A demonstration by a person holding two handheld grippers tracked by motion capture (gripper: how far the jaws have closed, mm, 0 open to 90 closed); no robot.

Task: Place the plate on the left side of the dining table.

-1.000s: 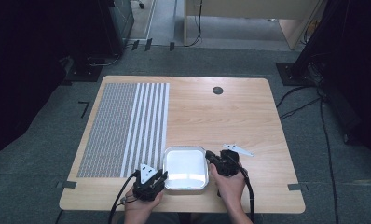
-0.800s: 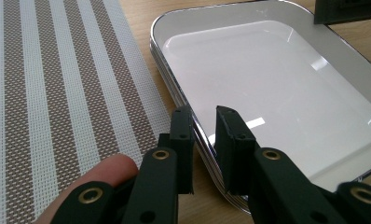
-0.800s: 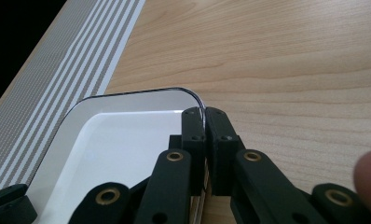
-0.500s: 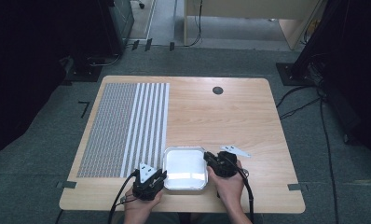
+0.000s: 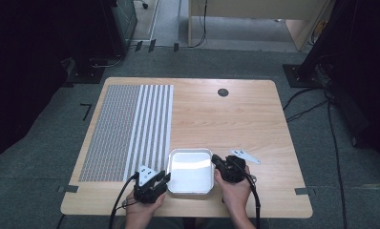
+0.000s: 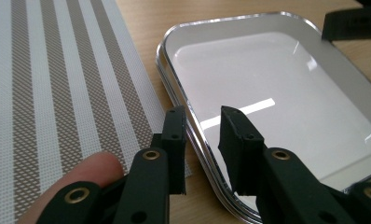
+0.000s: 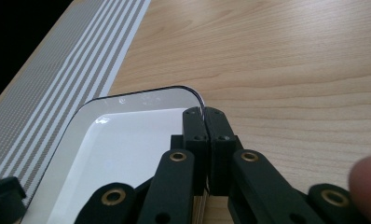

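Observation:
A white tray with a chrome rim (image 5: 190, 190) lies near the table's front edge. My left gripper (image 5: 165, 178) stands at its left side. In the left gripper view the tray's rim (image 6: 174, 88) runs between the jaws of that gripper (image 6: 203, 116); they have just been opening, and a gap shows on both sides of the rim. My right gripper (image 5: 216, 160) is at the tray's right side. In the right gripper view that gripper (image 7: 203, 112) is shut on the thin rim (image 7: 141, 93) near the far right corner.
A striped woven placemat (image 5: 128, 129) covers the table's left part, its edge close beside the tray (image 6: 58, 70). A small black round hole (image 5: 222, 92) sits at the back. Bare wood (image 5: 236, 124) stretches behind and to the right of the tray.

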